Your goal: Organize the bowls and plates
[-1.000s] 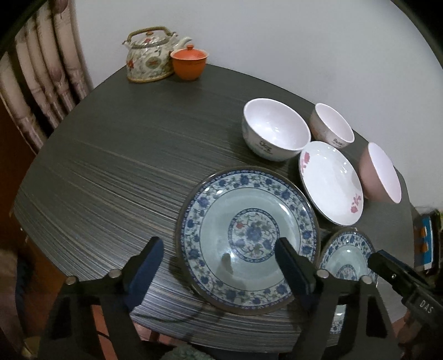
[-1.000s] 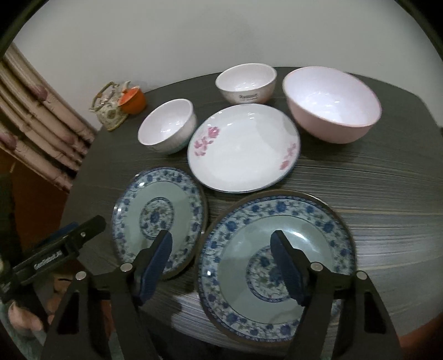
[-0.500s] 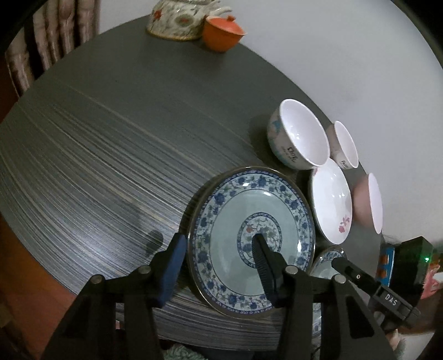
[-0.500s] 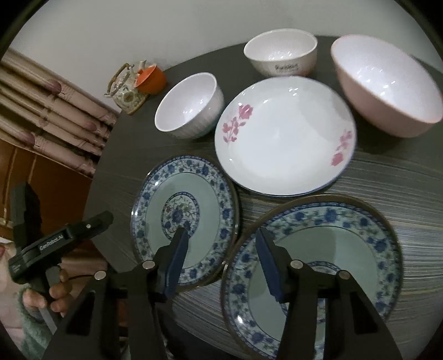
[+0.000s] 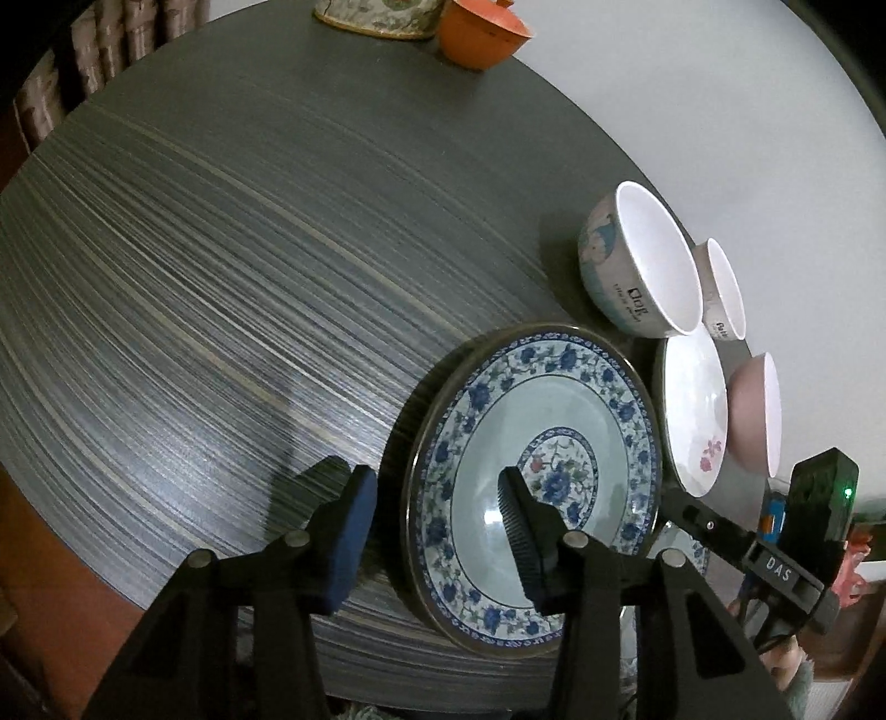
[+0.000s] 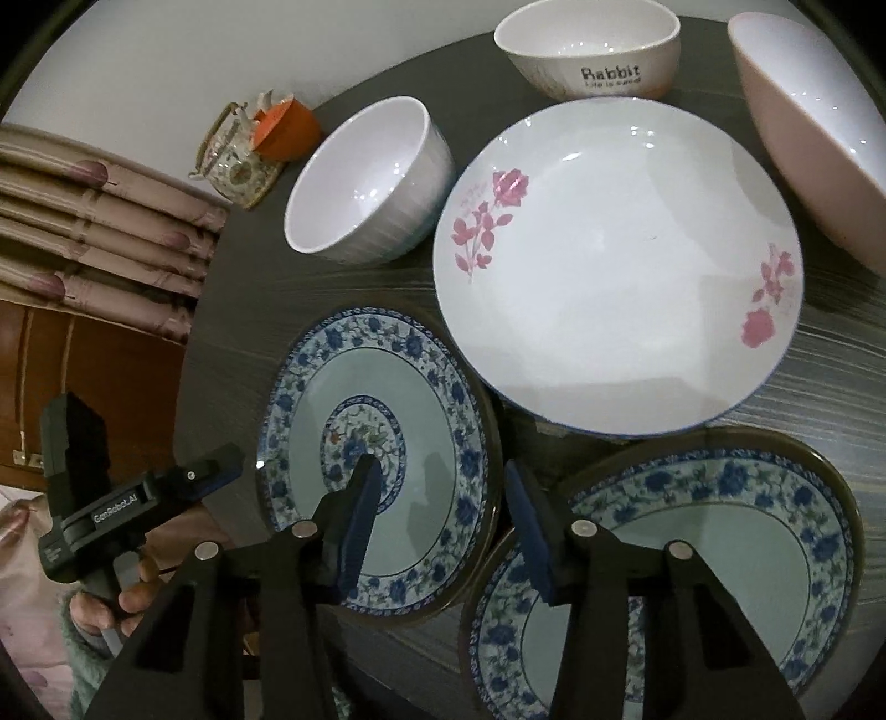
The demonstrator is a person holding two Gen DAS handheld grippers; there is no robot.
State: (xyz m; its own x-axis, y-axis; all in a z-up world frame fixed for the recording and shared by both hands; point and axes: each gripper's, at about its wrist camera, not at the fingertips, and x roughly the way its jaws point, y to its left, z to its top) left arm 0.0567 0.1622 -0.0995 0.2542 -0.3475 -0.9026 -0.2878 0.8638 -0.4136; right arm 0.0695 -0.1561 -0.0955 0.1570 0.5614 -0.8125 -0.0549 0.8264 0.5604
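Observation:
A blue floral plate [image 5: 554,443] lies near the table's front edge. My left gripper [image 5: 437,531] is open and straddles that plate's left rim, one finger outside, one over the plate. In the right wrist view the same plate [image 6: 387,421] lies left of a larger blue floral plate [image 6: 720,554]. My right gripper [image 6: 443,515] is open, its fingers either side of the smaller plate's right rim. Behind them are a white rose plate [image 6: 614,266], a white bowl [image 6: 365,183], a "Rabbit" bowl [image 6: 592,50] and a pink bowl [image 6: 803,122].
A teapot [image 6: 232,149] and an orange lidded cup [image 5: 476,33] stand at the far side of the dark round table [image 5: 249,249]. Curtains [image 6: 99,232] hang at the left. The wall is close behind the bowls.
Both grippers have moved down and closer to the smaller blue plate and their jaws have narrowed. The left now straddles its left rim, the right its right rim.

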